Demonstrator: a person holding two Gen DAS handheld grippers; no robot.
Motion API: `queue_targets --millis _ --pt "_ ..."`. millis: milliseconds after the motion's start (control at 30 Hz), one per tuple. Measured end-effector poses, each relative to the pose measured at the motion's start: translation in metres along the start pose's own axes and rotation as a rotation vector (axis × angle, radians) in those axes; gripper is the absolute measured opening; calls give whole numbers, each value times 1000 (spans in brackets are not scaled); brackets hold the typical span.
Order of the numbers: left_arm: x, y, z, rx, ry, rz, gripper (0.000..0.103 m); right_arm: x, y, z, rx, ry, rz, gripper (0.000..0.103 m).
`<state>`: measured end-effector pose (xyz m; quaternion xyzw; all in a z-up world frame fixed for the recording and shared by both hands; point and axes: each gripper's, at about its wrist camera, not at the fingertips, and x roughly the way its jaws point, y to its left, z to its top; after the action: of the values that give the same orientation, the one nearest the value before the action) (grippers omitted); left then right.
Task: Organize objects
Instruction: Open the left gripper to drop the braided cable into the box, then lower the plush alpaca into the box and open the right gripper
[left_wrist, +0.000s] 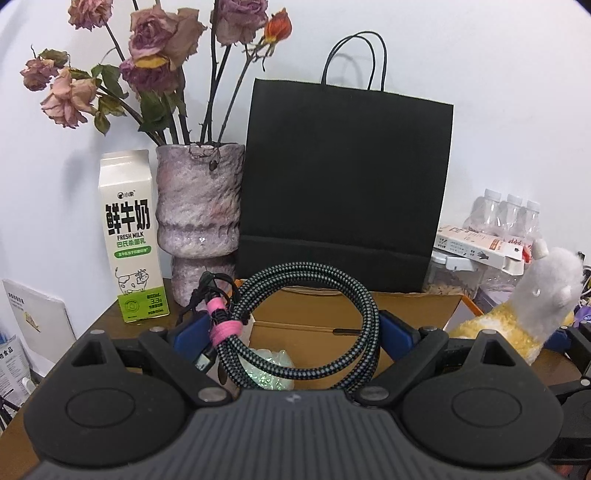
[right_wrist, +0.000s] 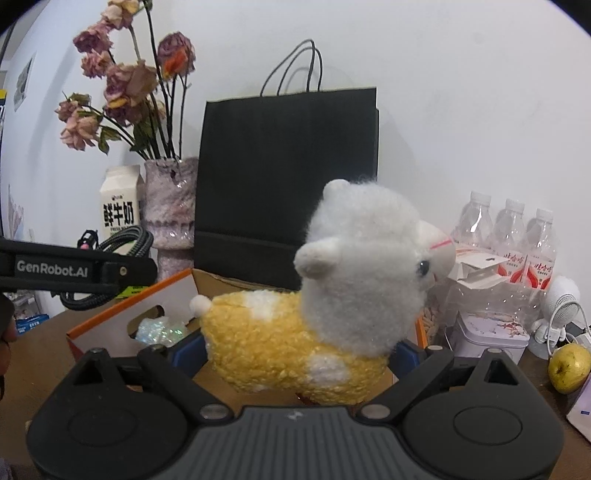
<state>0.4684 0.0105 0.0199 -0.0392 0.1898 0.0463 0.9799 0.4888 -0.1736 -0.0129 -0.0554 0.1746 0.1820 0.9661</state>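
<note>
The coiled braided cable (left_wrist: 303, 325), bound with pink ties, is clamped between the blue pads of the left claw (left_wrist: 291, 332) and hangs above the open cardboard box (left_wrist: 413, 310), with a crinkly iridescent bag (left_wrist: 271, 369) lying in the box beneath it. The plush alpaca (right_wrist: 317, 314), yellow-bodied with a white fluffy head, is pinched at its body by the right claw (right_wrist: 301, 350), upright, head toward the right, also over the box (right_wrist: 110, 325); through the box's handle cut-out the same shiny bag (right_wrist: 160, 330) shows. In the right wrist view the left claw's arm (right_wrist: 74, 271) carries the cable (right_wrist: 125, 243) at the box's left side.

Directly behind the box stands a black paper bag (left_wrist: 343, 184) with cord handles, against the white wall. Left of the bag, behind the box's left corner, is a mottled pink vase (left_wrist: 199, 218) of dried roses (left_wrist: 155, 48), and left of that a milk carton (left_wrist: 131, 236). To the right of the box are clear water bottles (right_wrist: 509, 229), a small white tin (right_wrist: 487, 332), a white figurine (right_wrist: 559, 306) and a yellow-green pear (right_wrist: 569, 365), all on the brown surface (right_wrist: 37, 350).
</note>
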Motion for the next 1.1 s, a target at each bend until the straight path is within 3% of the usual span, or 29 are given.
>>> queue_targets --millis 367,467,633,1100 --pt "29 -3 -11 7 49 24 96 21 3 -13 -2 68 -28 97" --pt "32 -3 -15 7 47 12 103 24 1 -15 6 80 -33 102" --pt "30 -4 -15 6 40 20 103 34 -5 -19 43 149 -39 103" --pt "30 -3 -16 1 56 20 103 31 -9 -20 51 138 -52 103"
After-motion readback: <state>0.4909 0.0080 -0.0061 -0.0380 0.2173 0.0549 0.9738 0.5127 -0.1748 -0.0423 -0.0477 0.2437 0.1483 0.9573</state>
